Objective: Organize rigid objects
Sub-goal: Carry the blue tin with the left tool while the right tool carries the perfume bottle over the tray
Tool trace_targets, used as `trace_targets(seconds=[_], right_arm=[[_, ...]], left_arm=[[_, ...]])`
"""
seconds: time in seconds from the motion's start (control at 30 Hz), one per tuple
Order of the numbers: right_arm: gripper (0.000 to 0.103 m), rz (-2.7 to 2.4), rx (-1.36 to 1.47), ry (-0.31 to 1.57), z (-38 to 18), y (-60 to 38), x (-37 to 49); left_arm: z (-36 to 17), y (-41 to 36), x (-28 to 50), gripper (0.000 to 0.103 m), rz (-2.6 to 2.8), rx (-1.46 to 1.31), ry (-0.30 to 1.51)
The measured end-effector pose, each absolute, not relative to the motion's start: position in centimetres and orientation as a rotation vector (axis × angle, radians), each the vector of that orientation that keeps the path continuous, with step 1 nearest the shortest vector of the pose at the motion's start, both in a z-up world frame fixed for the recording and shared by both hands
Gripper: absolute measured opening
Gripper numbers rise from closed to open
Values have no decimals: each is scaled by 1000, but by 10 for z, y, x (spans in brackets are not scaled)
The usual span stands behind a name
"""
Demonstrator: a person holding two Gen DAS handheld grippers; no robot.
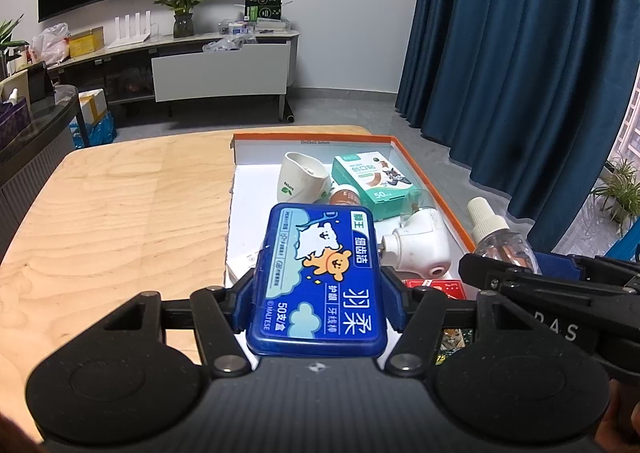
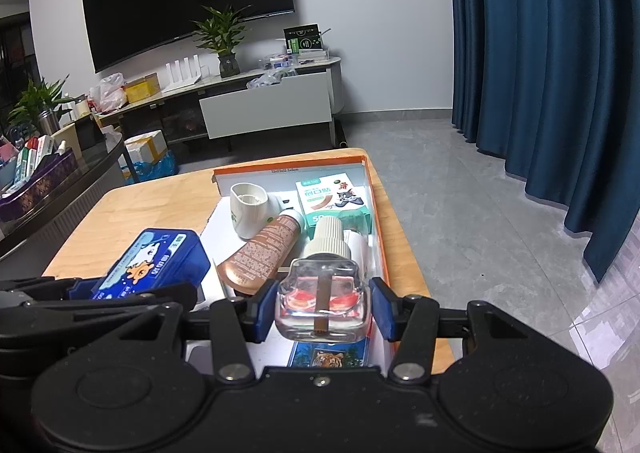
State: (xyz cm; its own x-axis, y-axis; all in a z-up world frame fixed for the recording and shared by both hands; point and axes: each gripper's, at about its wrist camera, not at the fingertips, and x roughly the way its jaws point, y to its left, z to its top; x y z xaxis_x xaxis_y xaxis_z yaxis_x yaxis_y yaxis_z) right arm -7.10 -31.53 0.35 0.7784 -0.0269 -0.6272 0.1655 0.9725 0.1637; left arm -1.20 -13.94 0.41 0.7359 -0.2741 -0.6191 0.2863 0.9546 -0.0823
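My left gripper (image 1: 320,295) is shut on a blue dental floss box (image 1: 320,273), with its blue pads against the long sides. The box hangs over the near left part of an orange-rimmed white tray (image 1: 420,169). My right gripper (image 2: 322,307) is shut on a clear glass bottle (image 2: 322,289) with a ribbed cream cap and reddish liquid. The bottle is held above the tray's (image 2: 376,221) near right end. The floss box (image 2: 156,261) also shows at the left of the right wrist view. The bottle (image 1: 500,241) shows at the right of the left wrist view.
The tray sits on a light wooden table (image 1: 120,213). In it lie a tipped white cup (image 1: 300,181), a green plaster box (image 1: 372,181), a brown tube (image 2: 264,253), a white plug-in device (image 1: 420,245), a red pack (image 1: 436,287) and a tiger-print box (image 2: 328,359). Blue curtains (image 1: 520,53) hang at right.
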Motion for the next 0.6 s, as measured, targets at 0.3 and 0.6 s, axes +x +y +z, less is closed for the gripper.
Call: trace_targets(seconds=[0.3, 0.6], right_arm=[[60, -101, 226, 676, 2, -319, -71], [60, -96, 220, 688, 1, -318, -67]], left_arm=[[1, -136, -10, 63, -304, 11, 687], [0, -135, -9, 63, -306, 11, 689]])
